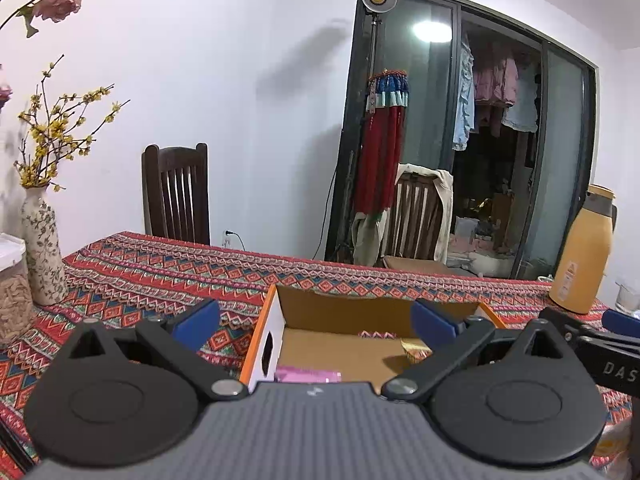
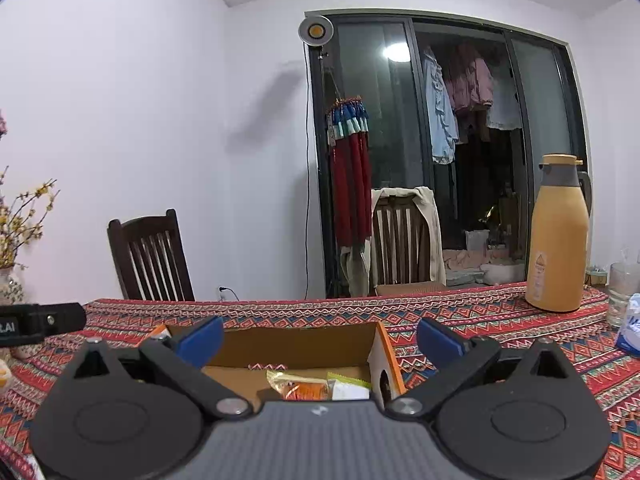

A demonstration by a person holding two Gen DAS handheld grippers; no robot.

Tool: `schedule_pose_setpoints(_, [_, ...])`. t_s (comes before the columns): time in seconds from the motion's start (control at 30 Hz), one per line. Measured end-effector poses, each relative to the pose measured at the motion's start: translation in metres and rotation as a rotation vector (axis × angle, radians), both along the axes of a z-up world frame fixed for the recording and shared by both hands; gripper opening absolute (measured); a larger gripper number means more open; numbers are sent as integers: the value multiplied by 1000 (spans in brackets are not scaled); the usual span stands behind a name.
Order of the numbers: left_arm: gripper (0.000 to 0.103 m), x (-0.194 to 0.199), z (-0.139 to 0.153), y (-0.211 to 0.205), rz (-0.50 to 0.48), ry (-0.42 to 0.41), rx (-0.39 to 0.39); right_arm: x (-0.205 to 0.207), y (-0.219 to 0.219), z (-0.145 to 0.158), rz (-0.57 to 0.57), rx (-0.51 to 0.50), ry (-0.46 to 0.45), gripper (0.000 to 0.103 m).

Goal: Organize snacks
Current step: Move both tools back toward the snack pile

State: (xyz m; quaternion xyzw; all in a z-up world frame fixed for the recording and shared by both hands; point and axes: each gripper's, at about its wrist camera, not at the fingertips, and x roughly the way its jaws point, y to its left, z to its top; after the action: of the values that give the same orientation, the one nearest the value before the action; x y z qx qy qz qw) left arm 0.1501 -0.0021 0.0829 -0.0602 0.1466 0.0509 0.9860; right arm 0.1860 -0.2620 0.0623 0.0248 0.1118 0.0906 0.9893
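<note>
Two claws, the left claw [image 1: 316,318] and the right claw [image 2: 320,336], hang released and empty low in each frame over the open brown cardboard box [image 2: 296,344] on the patterned counter [image 2: 460,320], where wrapped snacks [image 2: 316,388] already lie, probably gathered for tidiness.

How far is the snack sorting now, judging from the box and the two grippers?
Partly done, it seems. The cardboard box already holds an orange snack packet, a white-and-green packet and a pink packet. Nothing is in hand: the left hand-held gripper and the right hand-held gripper are both open and empty. Any remaining snacks lie mostly outside these views, so I cannot tell what is left.
</note>
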Motion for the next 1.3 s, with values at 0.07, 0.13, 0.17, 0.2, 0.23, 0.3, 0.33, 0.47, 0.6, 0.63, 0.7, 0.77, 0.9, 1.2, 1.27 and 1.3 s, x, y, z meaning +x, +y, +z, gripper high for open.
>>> schedule_pose_setpoints(0.07, [103, -10, -2, 1, -8, 4, 4, -13, -2, -1, 4, -6, -4, 103])
schedule_pose_setpoints(0.13, [103, -18, -5, 2, -14, 10, 4, -26, -5, -3, 11, -7, -4, 103])
schedule_pose_setpoints(0.17, [103, -24, -6, 3, -19, 13, 6, -32, -6, -5, 13, -8, -3, 103])
schedule_pose_setpoints(0.2, [103, -28, -8, 4, -23, 16, 8, -38, -7, -6, 15, -10, -2, 103])
schedule_pose_setpoints(0.23, [103, -32, -10, 5, -28, 21, 11, -44, -8, -8, 16, -13, -1, 103])
schedule_pose_setpoints(0.3, [103, -39, -15, 8, -32, 32, 12, -54, -11, -12, 19, -19, 5, 103])
schedule_pose_setpoints(0.33, [103, -43, -18, 10, -31, 41, 9, -59, -12, -15, 20, -23, 11, 103])
schedule_pose_setpoints(0.47, [103, -52, -32, 17, -39, 78, 25, -76, -16, -26, 20, -37, 41, 103])
schedule_pose_setpoints(0.6, [103, -63, -51, 24, -41, 108, 80, -91, -21, -41, 15, -51, 78, 103])
schedule_pose_setpoints(0.63, [103, -65, -56, 26, -38, 114, 81, -96, -23, -47, 12, -56, 91, 103])
schedule_pose_setpoints(0.7, [103, -66, -63, 34, -28, 128, 62, -103, -28, -56, 2, -62, 115, 103])
schedule_pose_setpoints(0.77, [103, -65, -71, 40, -9, 141, 35, -105, -31, -63, -10, -62, 139, 103])
schedule_pose_setpoints(0.9, [103, -61, -87, 46, 16, 154, 25, -109, -36, -77, -33, -67, 182, 103])
schedule_pose_setpoints(1.2, [103, -64, -90, 54, 23, 133, -22, -106, -47, -85, -64, -61, 211, 103])
schedule_pose_setpoints(1.27, [103, -62, -90, 55, 26, 139, -27, -103, -48, -86, -67, -83, 210, 103])
schedule_pose_setpoints(1.3, [103, -62, -91, 55, 26, 141, -29, -101, -49, -85, -67, -93, 210, 103])
